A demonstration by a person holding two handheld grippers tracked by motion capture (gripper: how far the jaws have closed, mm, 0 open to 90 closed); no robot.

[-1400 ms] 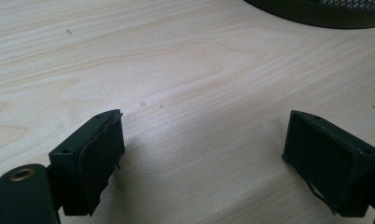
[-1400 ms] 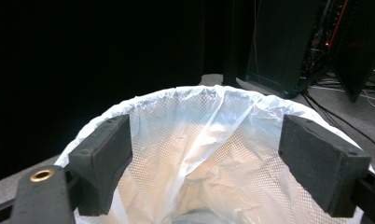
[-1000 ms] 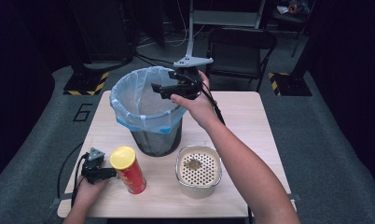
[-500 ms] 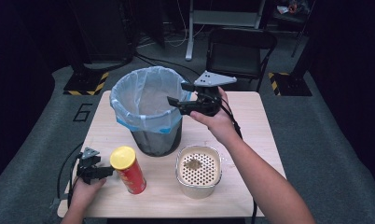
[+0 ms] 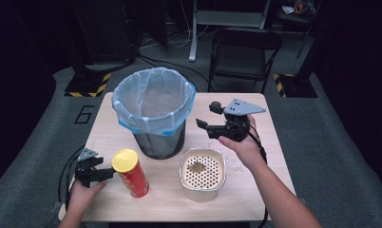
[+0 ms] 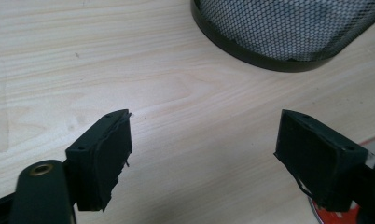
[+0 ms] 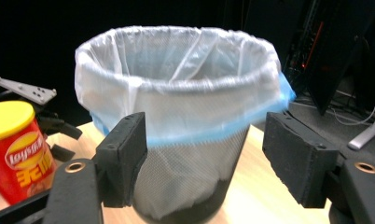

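A red chips can [image 5: 130, 173] with a yellow lid stands on the table's front left. My left gripper [image 5: 103, 174] sits just left of it, low over the wood. In the left gripper view its jaws [image 6: 204, 126] are open over bare table and have just been closing; the can [image 6: 326, 216] peeks from behind the right-hand jaw. My right gripper [image 5: 205, 119] hovers to the right of the mesh trash bin [image 5: 153, 111], open, its jaws having closed a little. In the right gripper view the lined bin [image 7: 176, 121] stands beyond the jaws [image 7: 204, 135], with nothing between them.
A cream perforated container [image 5: 202, 174] sits at the front, right of the can and below my right hand. The wooden table [image 5: 255, 190] is small, with dark floor around it. A folding chair [image 5: 243, 52] stands behind the table.
My right gripper has left the spot above the bin's rim, moving right and down to the bin's right side. The left gripper has stayed beside the can.
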